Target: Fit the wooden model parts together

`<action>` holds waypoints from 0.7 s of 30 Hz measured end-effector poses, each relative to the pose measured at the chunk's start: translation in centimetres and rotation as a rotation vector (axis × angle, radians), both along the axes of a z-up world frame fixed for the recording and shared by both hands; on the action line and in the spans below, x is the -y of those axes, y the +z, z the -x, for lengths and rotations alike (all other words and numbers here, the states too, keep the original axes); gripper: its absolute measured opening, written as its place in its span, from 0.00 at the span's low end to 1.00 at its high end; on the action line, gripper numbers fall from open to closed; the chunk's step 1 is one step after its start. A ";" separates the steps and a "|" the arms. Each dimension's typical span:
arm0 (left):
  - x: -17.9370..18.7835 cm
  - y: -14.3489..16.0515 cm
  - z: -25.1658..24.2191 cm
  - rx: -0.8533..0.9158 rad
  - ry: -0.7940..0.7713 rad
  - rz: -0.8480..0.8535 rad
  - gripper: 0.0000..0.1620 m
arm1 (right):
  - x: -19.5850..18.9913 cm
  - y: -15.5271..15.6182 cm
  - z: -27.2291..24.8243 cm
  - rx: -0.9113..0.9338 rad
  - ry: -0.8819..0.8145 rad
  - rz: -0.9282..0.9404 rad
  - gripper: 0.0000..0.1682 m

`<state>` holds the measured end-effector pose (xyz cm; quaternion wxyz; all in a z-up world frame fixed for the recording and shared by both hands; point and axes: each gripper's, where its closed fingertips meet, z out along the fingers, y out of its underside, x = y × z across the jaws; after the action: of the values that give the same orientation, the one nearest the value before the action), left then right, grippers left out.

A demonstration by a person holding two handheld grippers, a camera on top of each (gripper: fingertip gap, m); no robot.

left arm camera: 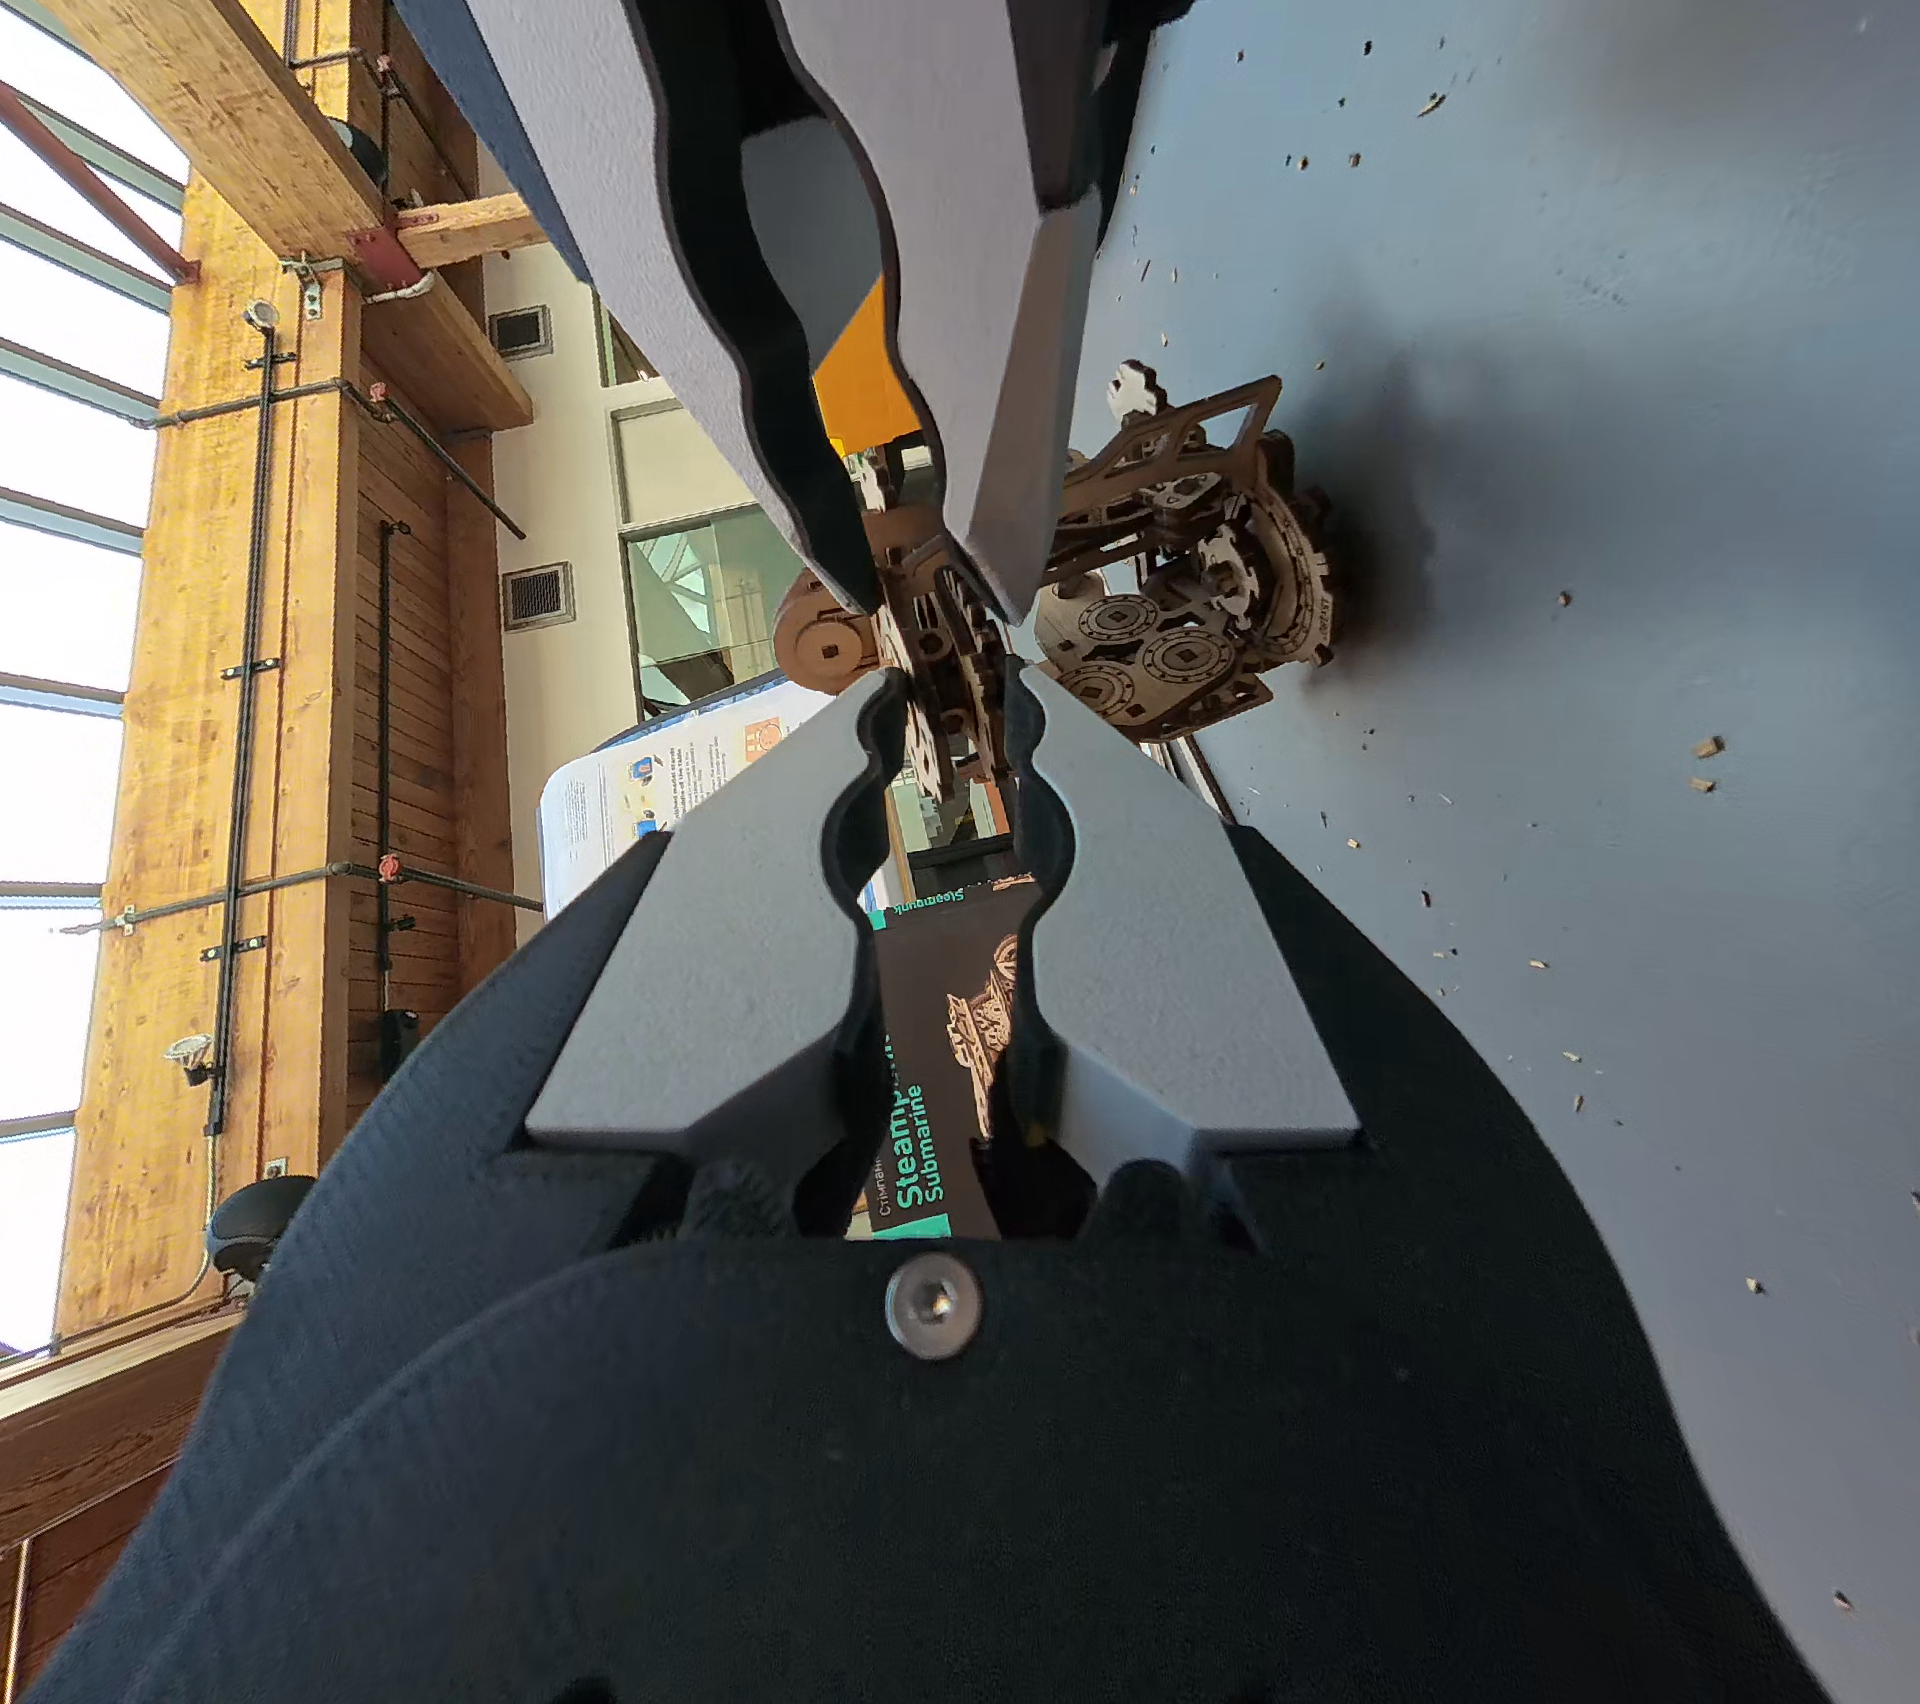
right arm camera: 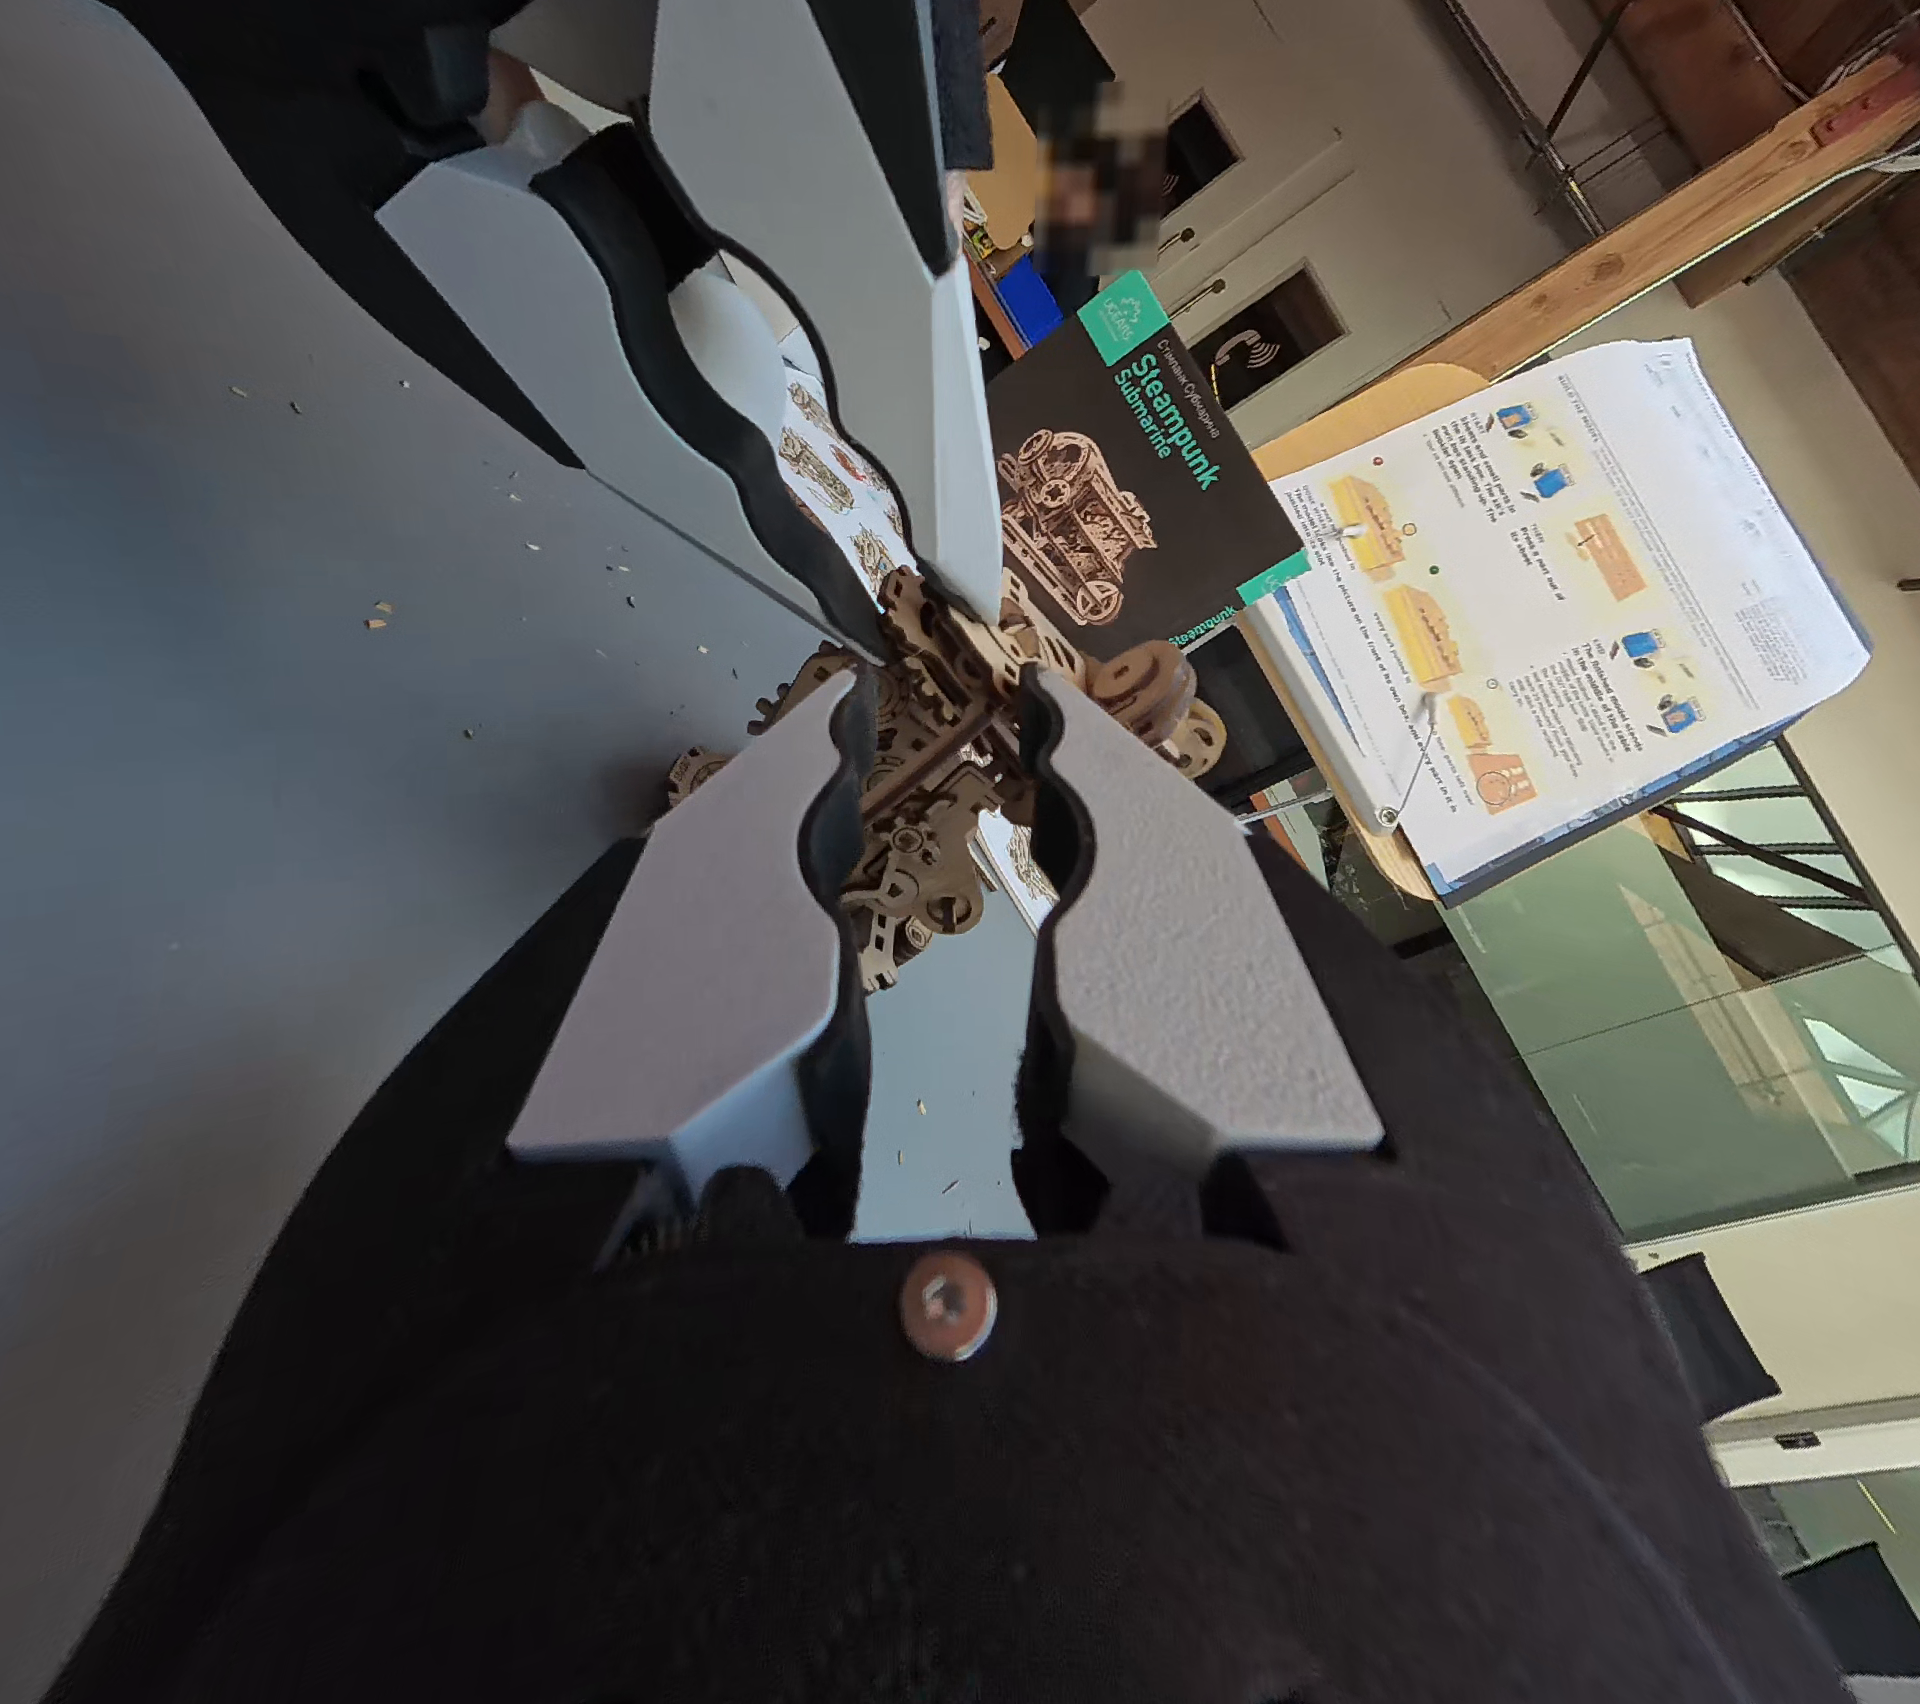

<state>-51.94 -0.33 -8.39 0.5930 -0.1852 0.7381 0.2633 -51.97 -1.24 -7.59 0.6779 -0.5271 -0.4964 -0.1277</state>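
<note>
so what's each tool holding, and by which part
Both the left tool and right tool pinch the same wooden model, at its gear-covered middle, fingertips meeting from opposite sides.

Dark box (right arm camera: 1132,501), instruction sheet (right arm camera: 1558,594), grey table (left arm camera: 1558,511)

two rolled wrist views, close, facing, sharing the wooden model (left arm camera: 940,667) (right arm camera: 935,719)

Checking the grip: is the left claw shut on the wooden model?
Shut on it: the left claw pinches the wooden model at its fingertips.
</note>
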 end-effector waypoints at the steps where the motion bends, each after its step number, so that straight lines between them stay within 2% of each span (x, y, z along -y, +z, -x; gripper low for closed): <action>1: 0.0 0.0 0.0 -0.001 0.001 -0.001 0.10 | 0.0 -0.1 0.0 -0.013 0.000 0.017 0.16; 6: 0.0 0.0 -0.1 0.001 -0.004 0.006 0.10 | 0.0 0.0 -0.2 -0.090 0.018 0.077 0.15; 15: -0.2 -0.2 -0.2 -0.006 0.002 0.007 0.10 | -0.1 -0.2 -0.3 -0.085 0.007 0.078 0.15; 19: -0.2 -0.2 -0.3 -0.010 -0.001 0.002 0.10 | 0.0 0.0 -0.4 -0.069 -0.002 0.046 0.12; 21: -0.3 -0.1 -0.3 -0.012 0.001 -0.009 0.10 | 0.0 -0.2 -0.3 -0.054 -0.006 0.036 0.14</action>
<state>-51.61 -0.02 -8.54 0.5894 -0.1813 0.7403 0.2679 -51.63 -1.23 -7.75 0.6809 -0.5441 -0.4786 -0.1065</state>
